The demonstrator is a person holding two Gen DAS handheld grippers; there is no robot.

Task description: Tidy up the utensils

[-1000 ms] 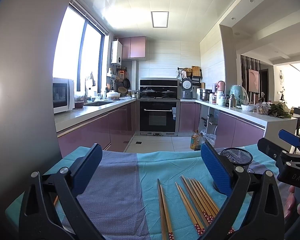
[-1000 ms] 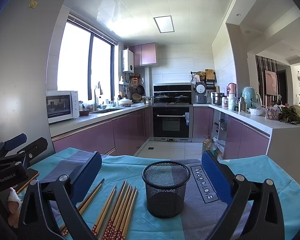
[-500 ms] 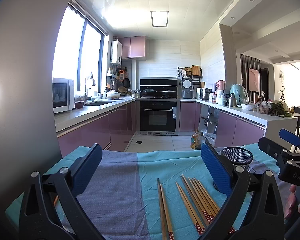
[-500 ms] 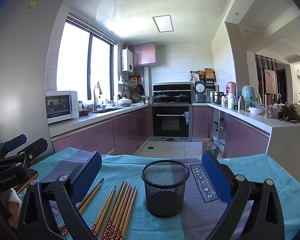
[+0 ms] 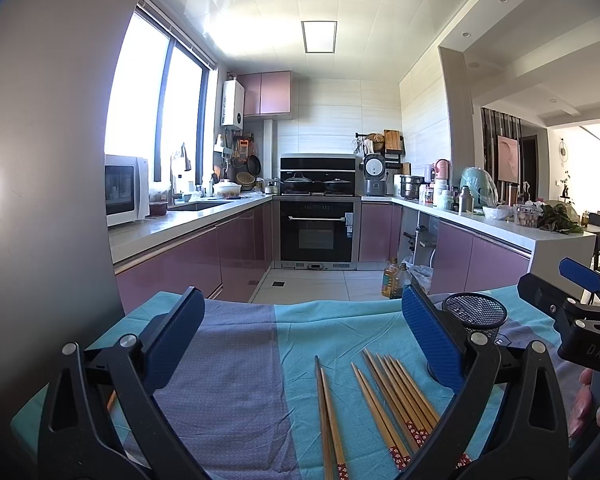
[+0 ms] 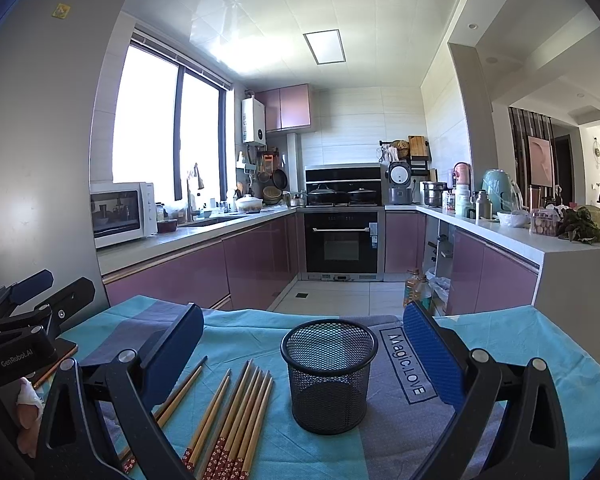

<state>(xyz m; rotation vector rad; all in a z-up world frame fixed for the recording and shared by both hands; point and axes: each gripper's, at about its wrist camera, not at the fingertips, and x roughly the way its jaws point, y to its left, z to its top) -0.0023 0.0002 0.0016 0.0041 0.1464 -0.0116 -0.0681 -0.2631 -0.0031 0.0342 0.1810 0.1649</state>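
Both grippers wide apart above a cloth-covered table, gripping nothing.

At far left, left gripper (image 5: 300,336) held over the purple band of the tablecloth (image 5: 340,332), jaws spread and bare. Further right, chopsticks (image 6: 236,420) lying flat on the teal cloth: a loose pair, then a tight fan. Just beside them, upright black mesh cup (image 6: 329,374). Around it, right gripper (image 6: 304,348), jaws spread, not touching the cup.

Strong daylight is admitted via the tall dark-framed window (image 5: 156,120), blown out w/ glare; straight lines are bent by fisheye distortion; corners are vignetted black.
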